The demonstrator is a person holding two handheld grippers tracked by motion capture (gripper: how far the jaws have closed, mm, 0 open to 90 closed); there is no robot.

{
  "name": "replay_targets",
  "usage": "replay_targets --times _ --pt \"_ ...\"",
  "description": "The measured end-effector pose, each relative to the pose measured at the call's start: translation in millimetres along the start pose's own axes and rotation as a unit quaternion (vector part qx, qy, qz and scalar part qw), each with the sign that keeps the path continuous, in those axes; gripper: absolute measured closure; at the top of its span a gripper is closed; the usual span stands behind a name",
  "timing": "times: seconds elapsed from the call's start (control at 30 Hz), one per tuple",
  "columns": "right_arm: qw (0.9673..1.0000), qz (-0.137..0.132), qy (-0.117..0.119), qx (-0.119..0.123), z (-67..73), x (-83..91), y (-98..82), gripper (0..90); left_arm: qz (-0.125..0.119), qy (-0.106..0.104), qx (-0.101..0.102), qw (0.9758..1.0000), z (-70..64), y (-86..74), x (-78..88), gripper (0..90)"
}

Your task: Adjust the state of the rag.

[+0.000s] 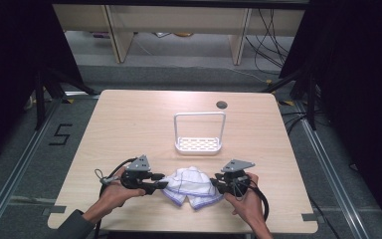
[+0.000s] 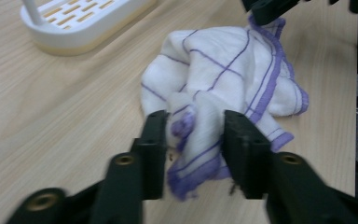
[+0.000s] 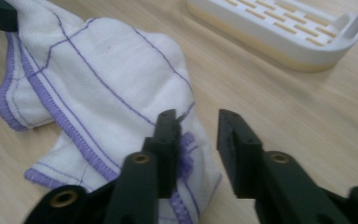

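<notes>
Cloth: white woven cloth with purple grid lines and purple stitched hem (image 1: 191, 185), seen crumpled on the pale wooden table (image 1: 129, 124) near its front edge, between the two grippers.
Left gripper: left gripper (image 2: 193, 140) is placed at the cloth's 9 o'clock side; jaws are parted, and a bunched hem fold lies between them, though pressing by the pads cannot be told.
Right gripper: right gripper (image 3: 196, 135) is set at the cloth's 3 o'clock side; jaws are parted, with one pad against the cloth edge and the gap itself over bare table, so nothing is gripped.
Handling: cloth is judged light, soft and limp; sagging and slipping from a shallow pinch are to be expected.
Hold: the thick stitched hem at opposite corners is judged best.
Rack: white plastic slotted tray with tall wire loop handle (image 1: 198, 145) stands at 12 o'clock from the cloth, apart from it.
</notes>
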State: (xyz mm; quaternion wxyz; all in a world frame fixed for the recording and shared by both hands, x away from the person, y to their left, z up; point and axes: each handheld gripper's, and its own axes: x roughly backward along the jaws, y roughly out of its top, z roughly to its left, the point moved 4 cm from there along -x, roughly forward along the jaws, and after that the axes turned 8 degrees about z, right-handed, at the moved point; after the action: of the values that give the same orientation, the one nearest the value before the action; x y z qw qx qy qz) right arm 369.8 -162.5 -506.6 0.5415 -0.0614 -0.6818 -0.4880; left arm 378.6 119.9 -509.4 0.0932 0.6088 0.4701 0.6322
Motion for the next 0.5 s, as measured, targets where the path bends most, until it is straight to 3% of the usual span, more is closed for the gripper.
replay_targets --times 0.07,0.2,0.33,0.4,0.5 --pt "0.9999 -0.01 -0.006 0.013 -0.9 10.5 0.6 60.3 -0.009 0.006 0.013 0.9999 3.2 -2.7 6.6 48.3" --pt "0.9994 -0.025 -0.006 0.022 4.8 29.4 -2.1 52.6 -0.014 0.009 0.026 0.9995 7.0 -8.3 18.8 38.1" --pt "0.9991 -0.028 -0.013 0.03 12.0 34.1 -7.0 49.4 -0.02 0.002 0.037 0.9991 4.3 -16.3 26.5 33.6" --pt "0.9992 -0.029 0.006 0.029 20.2 33.5 -5.6 48.0 -0.023 -0.01 0.047 0.9986 0.5 -20.9 26.2 33.3" --pt "0.9976 -0.034 0.019 0.057 35.6 28.6 3.6 48.2 -0.012 -0.013 0.047 0.9987 -3.4 -27.3 23.9 32.7"
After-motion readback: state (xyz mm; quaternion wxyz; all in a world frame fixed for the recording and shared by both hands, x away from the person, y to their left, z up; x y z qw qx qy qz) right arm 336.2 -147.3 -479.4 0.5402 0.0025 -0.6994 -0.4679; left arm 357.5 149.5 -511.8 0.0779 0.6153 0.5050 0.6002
